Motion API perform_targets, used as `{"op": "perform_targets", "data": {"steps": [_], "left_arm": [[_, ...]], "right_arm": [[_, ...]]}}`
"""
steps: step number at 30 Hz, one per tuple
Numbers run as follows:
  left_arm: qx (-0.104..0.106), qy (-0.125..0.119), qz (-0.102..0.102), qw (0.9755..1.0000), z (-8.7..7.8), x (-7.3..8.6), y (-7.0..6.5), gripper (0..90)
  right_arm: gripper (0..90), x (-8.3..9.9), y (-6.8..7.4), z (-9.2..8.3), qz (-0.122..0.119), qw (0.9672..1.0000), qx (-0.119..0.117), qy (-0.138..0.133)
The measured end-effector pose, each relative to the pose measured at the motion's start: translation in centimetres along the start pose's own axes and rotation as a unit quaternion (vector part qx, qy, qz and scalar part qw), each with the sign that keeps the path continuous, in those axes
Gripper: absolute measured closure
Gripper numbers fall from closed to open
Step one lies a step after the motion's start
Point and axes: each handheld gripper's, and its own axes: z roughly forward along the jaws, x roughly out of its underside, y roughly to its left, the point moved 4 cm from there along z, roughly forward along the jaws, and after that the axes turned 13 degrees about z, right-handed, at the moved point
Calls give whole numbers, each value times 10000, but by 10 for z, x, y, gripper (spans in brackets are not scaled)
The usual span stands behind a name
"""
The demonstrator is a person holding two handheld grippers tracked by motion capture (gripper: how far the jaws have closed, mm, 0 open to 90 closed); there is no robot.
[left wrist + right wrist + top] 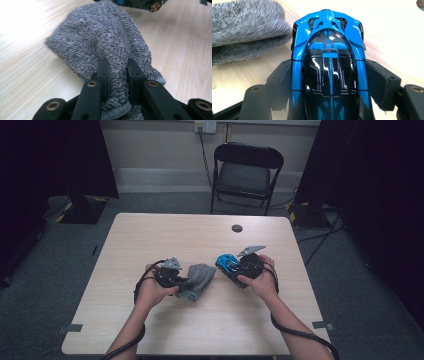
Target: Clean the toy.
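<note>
Grey terry cloth [198, 280], folded thick and nubby, lies just left of the middle of the high view on the pale wood tabletop [165, 235], and the left gripper [184, 282] has its fingers [103, 75] pinched tight on one bunched end of it; in the left gripper view the loops bulge out between and below the two black pads. The cloth looks light, soft and floppy, so it should sag and drag wherever it is not held, and a hold on a gathered fold, as here, seems safer than a hold on a single thin edge that could slip out. Just right of centre in the high view, the right gripper [231, 267] holds a glossy blue and black toy car [227, 263], with the fingers [378, 75] clamped on its two flanks about mid-body in the right gripper view and its nose pointing toward the cloth at the upper left of that frame. The car looks rigid and light but slick, its lacquered shell offering little friction, so the flat sides behind the front arches are likely the best purchase; thin spoiler or mirror parts may be fragile and are better avoided. Cloth and car sit near each other, not touching.
</note>
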Motion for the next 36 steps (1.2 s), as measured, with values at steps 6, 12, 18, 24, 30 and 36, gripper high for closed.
{"op": "perform_targets", "data": {"steps": [6, 12, 18, 24, 30, 36], "left_arm": [[-265, -43, -114, 9996, -8, 4, 9, 761], [-497, -101, -214, 9985, -12, 0, 20, 759], [-642, -182, -190, 9976, -10, -8, 23, 759], [-644, -271, -156, 9974, -4, -20, 20, 758], [-490, -180, -6, 9986, 4, -24, 16, 758], [-372, -126, 13, 9992, 7, -24, 14, 756]], "right_arm": [[282, 2, -1, -3, -14, 10000, -67, 6], [282, 7, 13, -7, -218, 9994, -255, -12], [282, 13, 29, -8, -419, 9983, -395, 11], [281, 18, 40, -5, -509, 9973, -526, 19], [281, 17, 45, -3, -571, 9967, -574, 31], [282, 14, 49, -3, -637, 9963, -570, 9]]}}
